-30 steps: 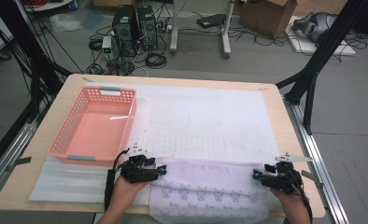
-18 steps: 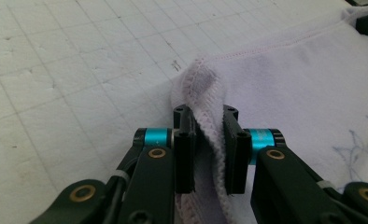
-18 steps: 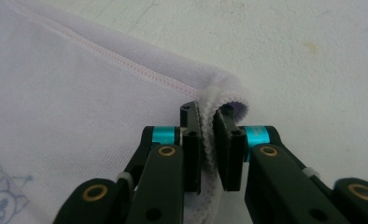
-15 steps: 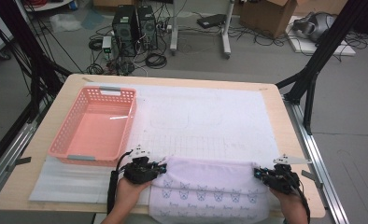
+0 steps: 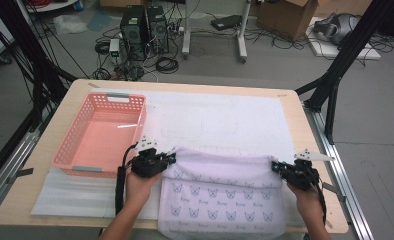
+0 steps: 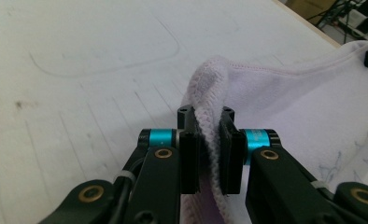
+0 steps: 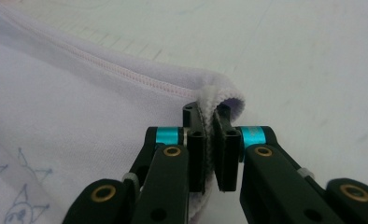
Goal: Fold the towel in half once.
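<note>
Lavender towel (image 5: 222, 192) lies at lower centre of the frame on the surface (image 5: 295, 112). Left gripper (image 5: 171, 158) and right gripper (image 5: 276, 167) each clamp a far corner. Risk: thin hem bites may slip under uneven pull; pink basket (image 5: 102, 134) adjoins the left gripper.

Pale lilac printed towel (image 5: 220, 197), near table edge, far corners pinched

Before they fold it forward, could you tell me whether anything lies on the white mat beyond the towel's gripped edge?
Nothing visible does: the white mat ahead of the towel is bare. The pink basket sits off to the left, beside that path.
</note>
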